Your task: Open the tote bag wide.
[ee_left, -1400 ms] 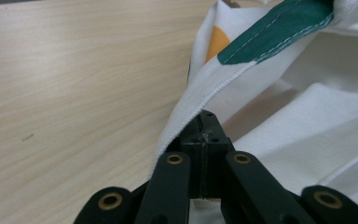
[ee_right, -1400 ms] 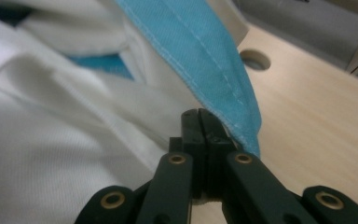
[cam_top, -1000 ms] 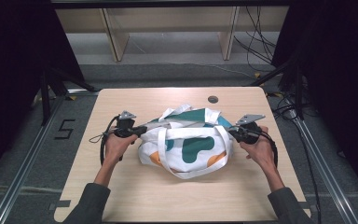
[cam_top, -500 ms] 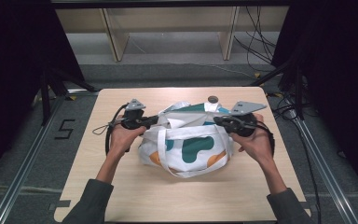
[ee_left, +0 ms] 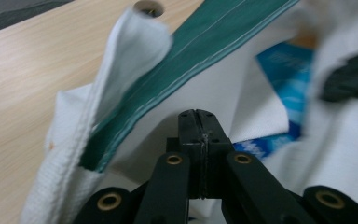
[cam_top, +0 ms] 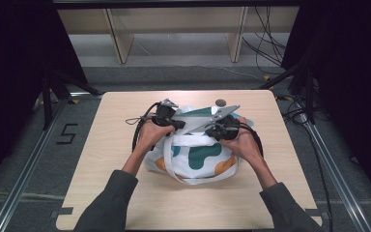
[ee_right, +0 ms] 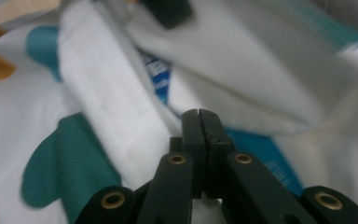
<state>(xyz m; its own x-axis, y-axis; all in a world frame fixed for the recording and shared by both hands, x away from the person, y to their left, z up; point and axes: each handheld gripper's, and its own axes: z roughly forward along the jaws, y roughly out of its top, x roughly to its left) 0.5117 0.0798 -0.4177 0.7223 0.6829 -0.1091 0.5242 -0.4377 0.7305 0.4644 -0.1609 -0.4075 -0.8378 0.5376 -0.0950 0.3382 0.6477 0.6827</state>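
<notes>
Left claw and right claw clamped shut at white tote bag, teal and orange blotches, webbing straps

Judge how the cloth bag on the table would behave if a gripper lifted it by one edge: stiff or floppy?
Probably floppy: the bag lies slumped and creased on the table, and its strap trails in a loose loop. Its rim folds over limply in the left gripper view, so it would likely sag. The blue packet inside may shift or slide out.
</notes>
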